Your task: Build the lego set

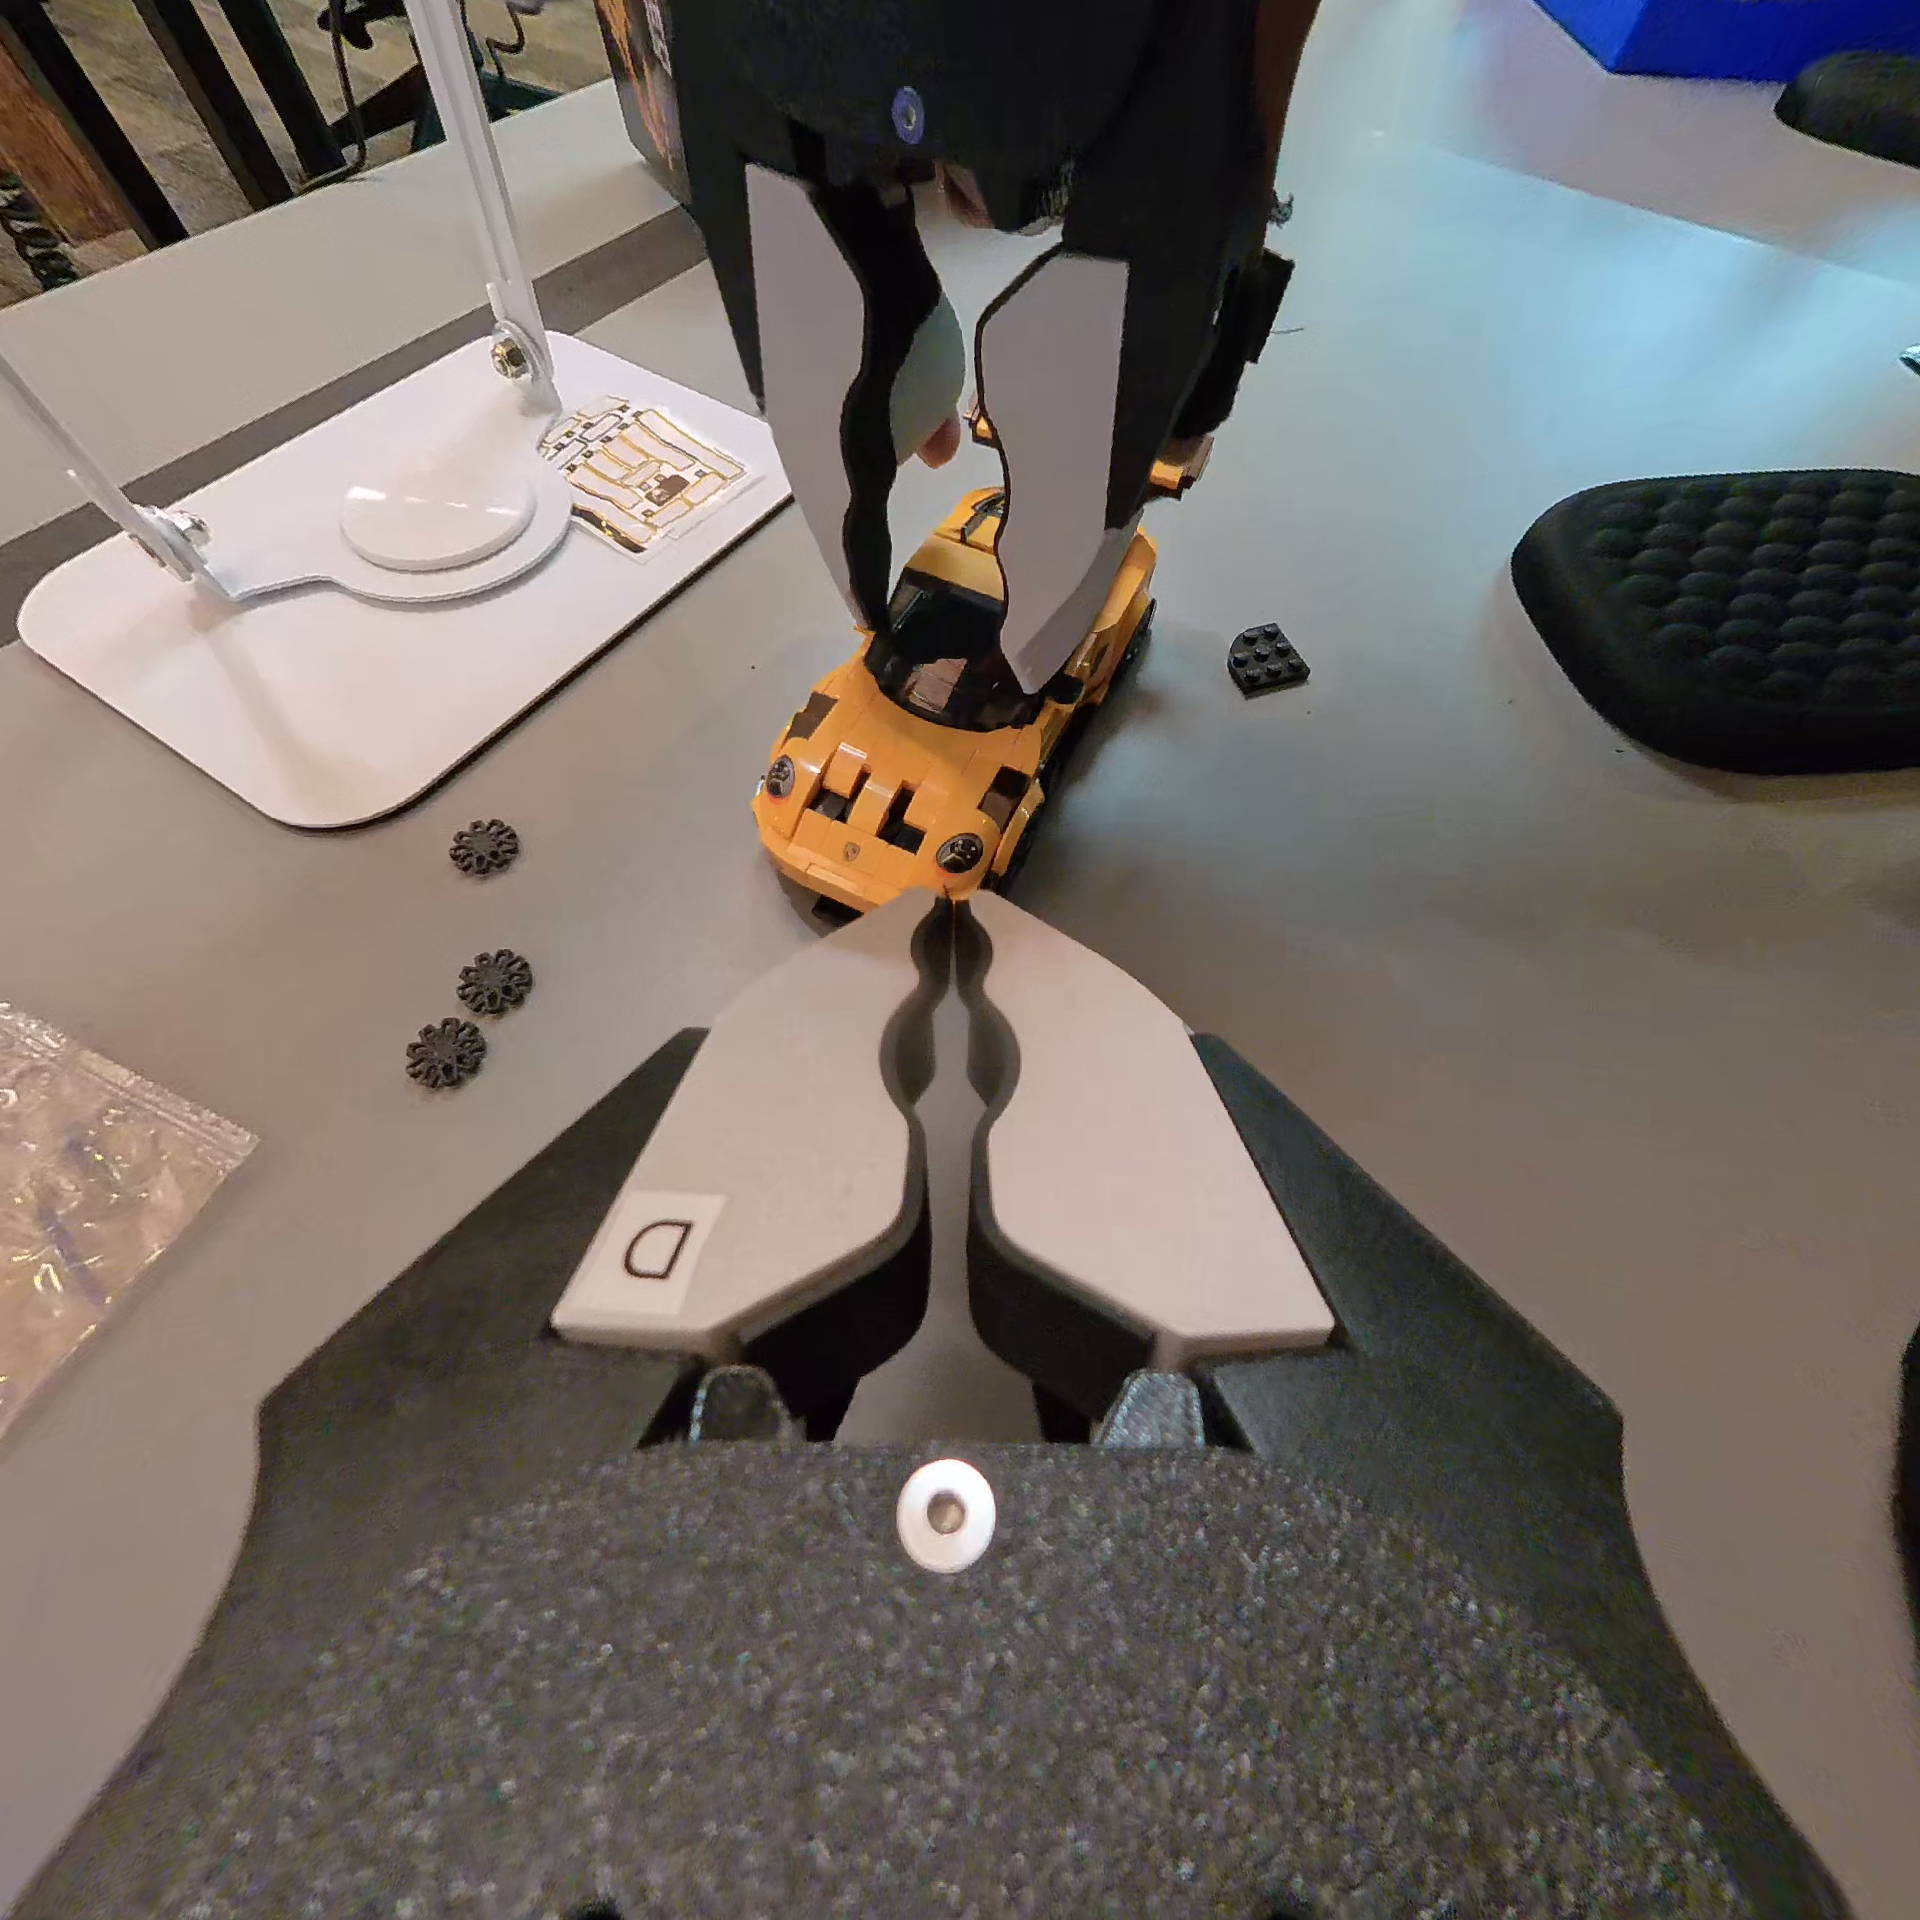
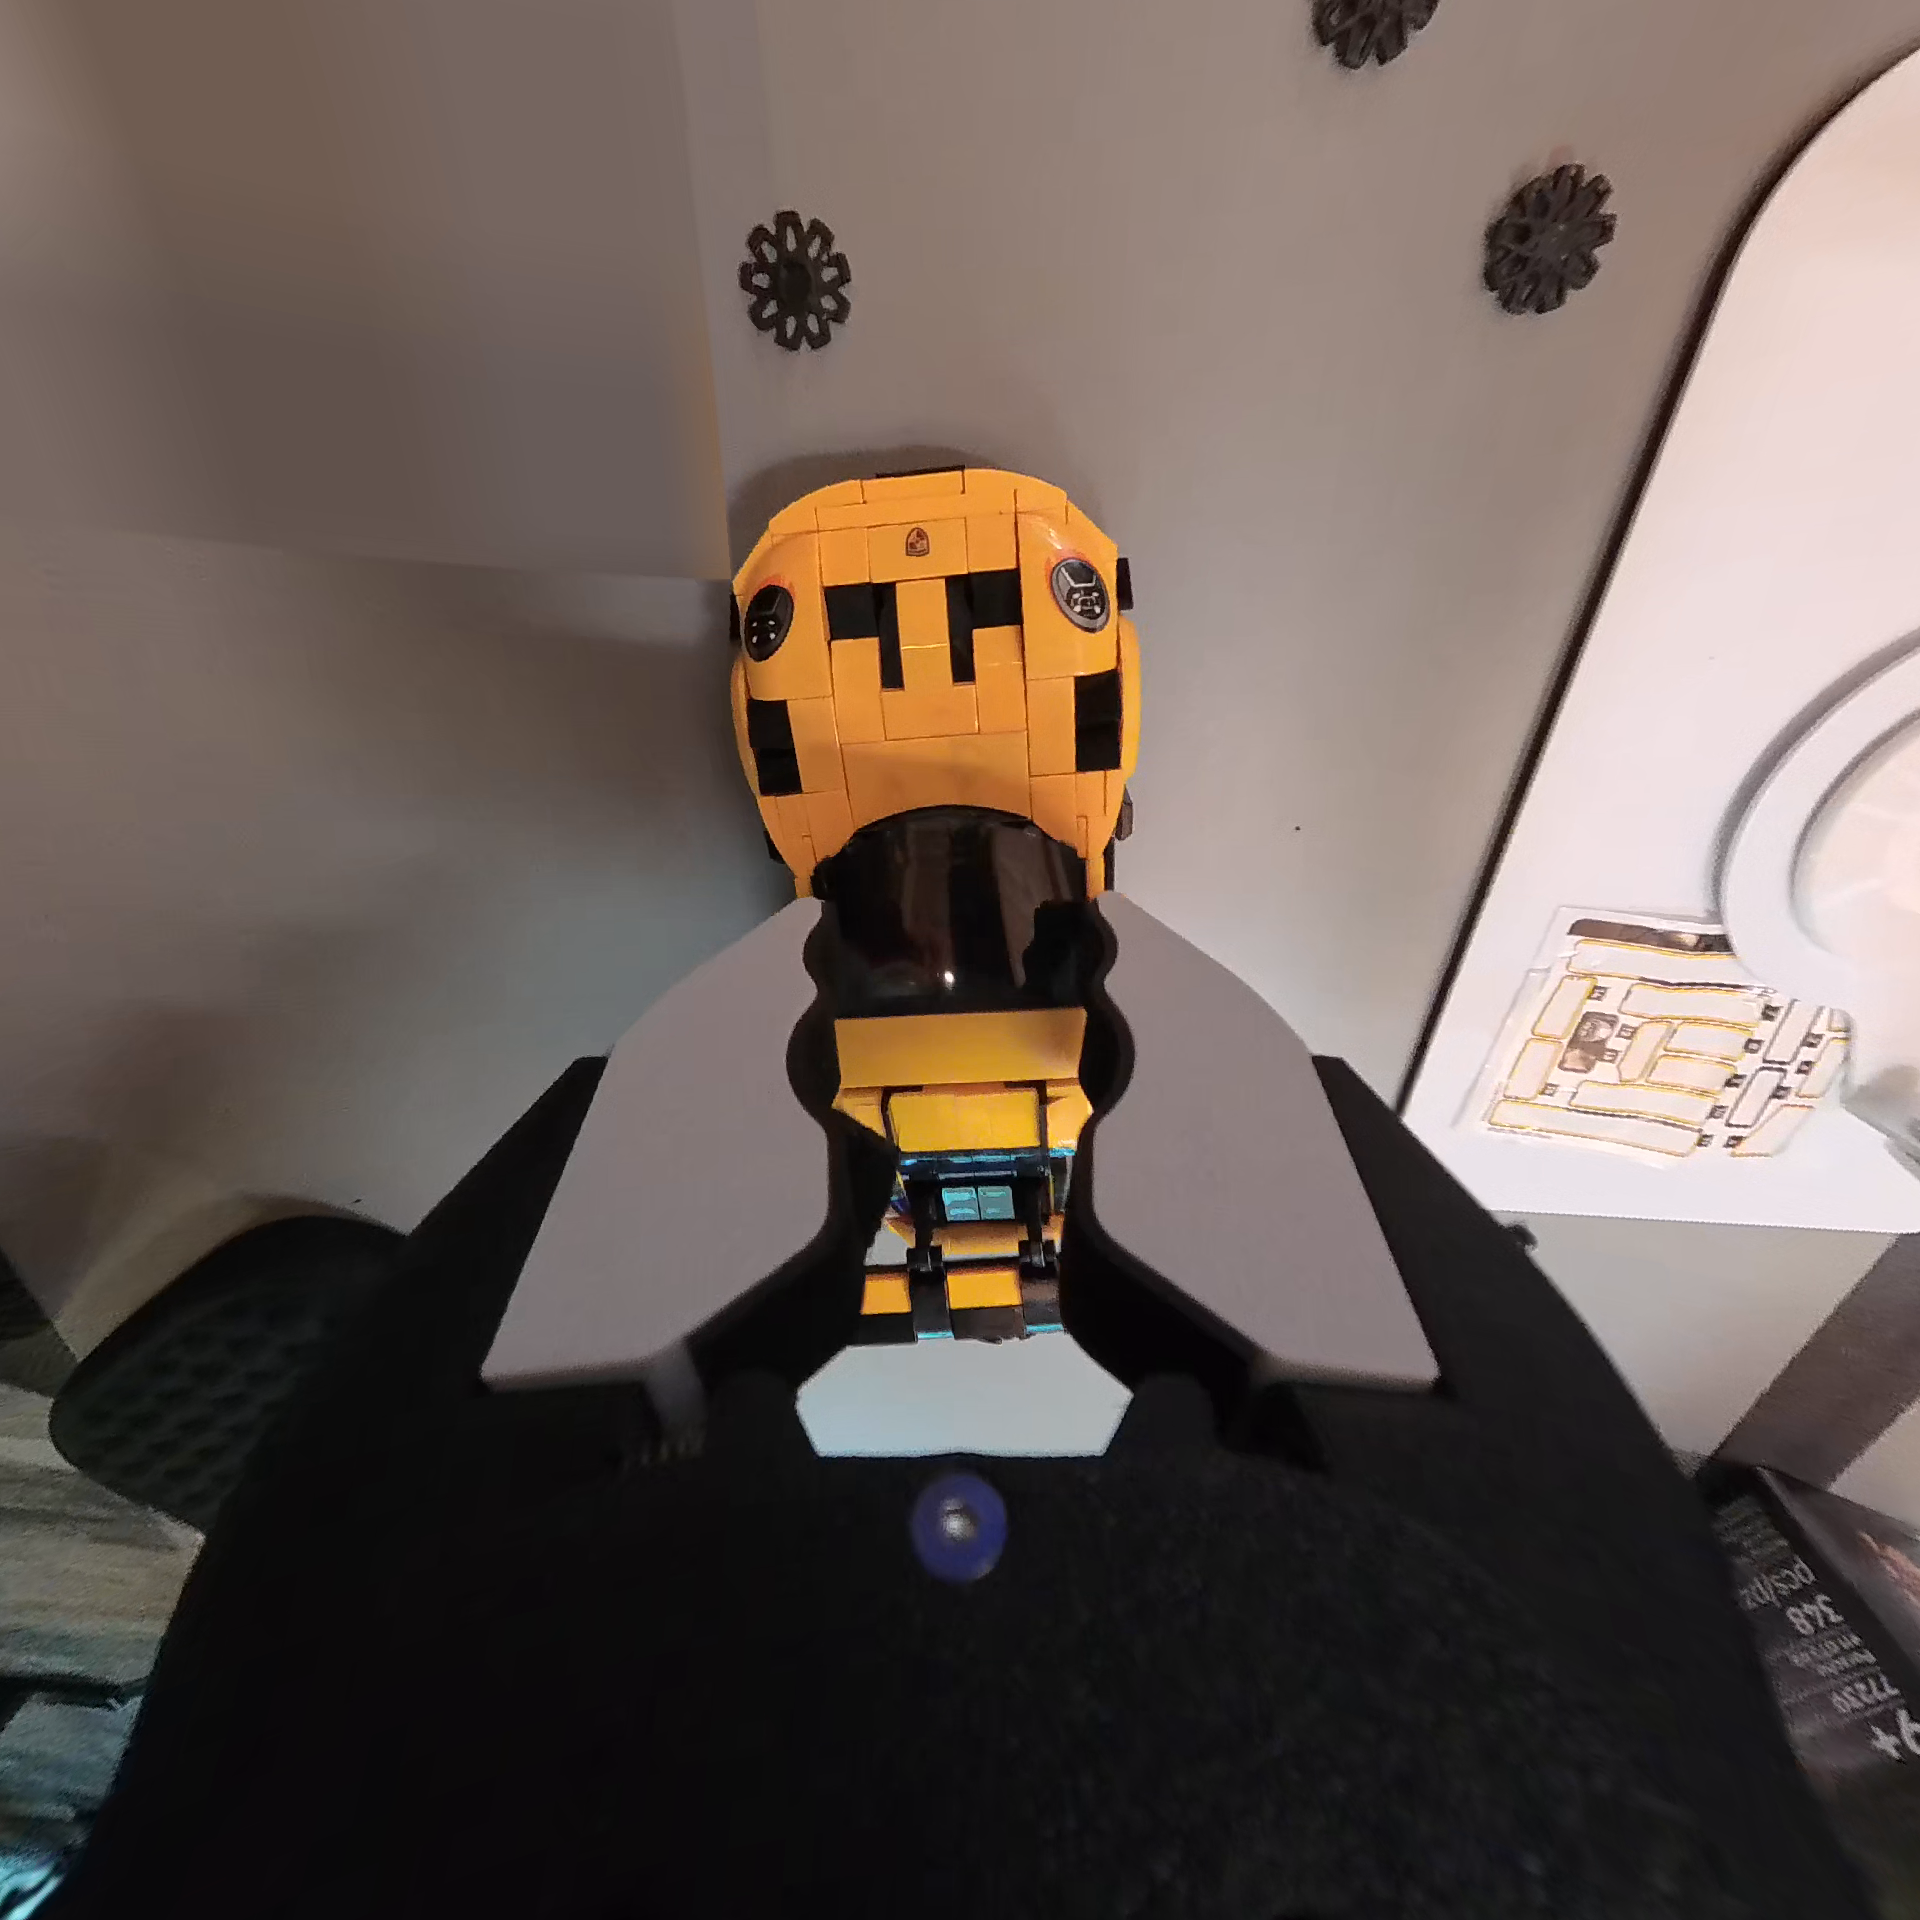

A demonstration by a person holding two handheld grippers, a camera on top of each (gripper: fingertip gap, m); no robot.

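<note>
Left tongs (image 1: pixel 948 906) pinched together at yellow car's (image 1: pixel 914 790) nose; right tongs (image 2: pixel 951 940) straddle its cabin.

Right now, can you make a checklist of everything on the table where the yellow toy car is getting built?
Surface: grey table, flat.
Job's things: yellow lego car on its wheels; three black wheel rims beside it; black studded plate on its other side.
Clutter: white stand base bearing a sticker sheet; clear plastic bag; black bumpy pad; set box.
Grippers: left gripper shut, tips at the car's nose; right gripper open, its fingers astride the cabin.
Cables: nothing seen.
Surroundings: dark railing behind the table.
</note>
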